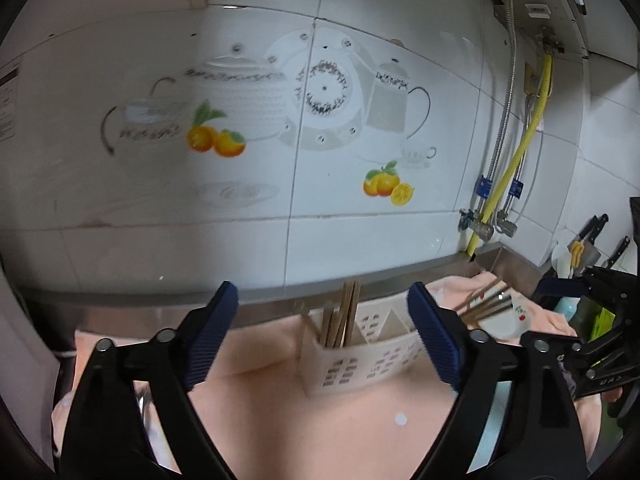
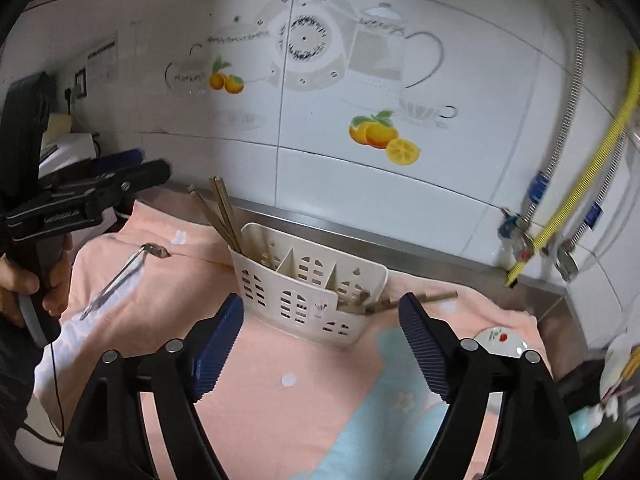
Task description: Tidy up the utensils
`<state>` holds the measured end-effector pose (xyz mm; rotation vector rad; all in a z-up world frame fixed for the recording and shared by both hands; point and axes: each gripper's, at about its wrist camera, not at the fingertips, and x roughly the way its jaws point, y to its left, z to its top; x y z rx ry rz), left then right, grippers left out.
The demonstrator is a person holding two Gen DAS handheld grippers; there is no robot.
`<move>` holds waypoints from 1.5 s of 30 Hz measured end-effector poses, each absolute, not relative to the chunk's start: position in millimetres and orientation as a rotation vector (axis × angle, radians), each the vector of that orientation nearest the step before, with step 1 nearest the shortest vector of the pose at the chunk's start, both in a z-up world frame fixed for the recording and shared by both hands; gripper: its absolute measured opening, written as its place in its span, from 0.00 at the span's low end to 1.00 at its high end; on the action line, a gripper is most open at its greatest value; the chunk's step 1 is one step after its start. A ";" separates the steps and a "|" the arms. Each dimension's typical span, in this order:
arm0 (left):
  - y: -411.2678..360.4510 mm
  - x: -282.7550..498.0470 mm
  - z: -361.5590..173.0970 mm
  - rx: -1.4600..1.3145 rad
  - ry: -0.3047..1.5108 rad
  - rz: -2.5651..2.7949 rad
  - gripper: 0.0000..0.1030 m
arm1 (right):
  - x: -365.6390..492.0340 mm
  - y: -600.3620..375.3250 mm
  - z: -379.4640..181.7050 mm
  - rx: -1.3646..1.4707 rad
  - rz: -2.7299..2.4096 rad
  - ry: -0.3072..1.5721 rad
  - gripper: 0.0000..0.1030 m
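A cream slotted utensil caddy (image 1: 352, 364) (image 2: 304, 292) with three compartments stands on a pink towel (image 1: 260, 400) (image 2: 280, 420). Several wooden chopsticks (image 1: 344, 312) (image 2: 224, 212) stand in its left compartment. More chopsticks (image 1: 484, 304) (image 2: 400, 302) lie just right of the caddy, near a white ceramic spoon with a cherry print (image 1: 504, 320) (image 2: 500, 340). A metal spoon (image 2: 128, 268) lies on the towel's left part. My left gripper (image 1: 322, 292) is open and empty in front of the caddy. My right gripper (image 2: 320, 300) is open and empty too, its jaws either side of the caddy's front.
A tiled wall and a steel counter ledge (image 1: 380, 280) run close behind the caddy. A yellow hose (image 1: 520, 148) and valves hang at the right. Knives (image 1: 596, 228) stand at the far right. A hand (image 2: 24, 276) holds the left gripper's handle.
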<state>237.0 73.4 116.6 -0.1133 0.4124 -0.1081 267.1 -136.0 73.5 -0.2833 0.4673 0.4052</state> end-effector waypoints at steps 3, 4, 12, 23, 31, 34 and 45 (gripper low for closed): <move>73.3 221.2 109.6 -0.105 0.415 -0.096 0.92 | 252.2 -140.9 63.0 -0.260 0.394 0.444 0.84; 71.9 215.8 107.0 -0.101 0.414 -0.096 0.94 | 247.2 -141.9 58.2 -0.259 0.391 0.438 0.85; 52.7 181.3 83.4 -0.038 0.429 -0.086 0.95 | 219.3 -147.6 20.2 -0.242 0.365 0.427 0.90; 33.0 138.7 54.3 0.058 0.422 0.000 0.95 | 198.0 -152.7 -17.4 -0.214 0.319 0.427 0.92; 40.7 122.7 38.6 -0.019 0.463 0.003 0.95 | 185.4 -153.0 -33.8 -0.223 0.290 0.411 0.93; 42.1 118.6 33.5 -0.031 0.472 0.021 0.95 | 183.0 -155.1 -40.1 -0.211 0.286 0.415 0.93; 43.6 106.1 18.4 -0.029 0.491 0.078 0.95 | 180.1 -162.0 -58.5 -0.198 0.247 0.428 0.93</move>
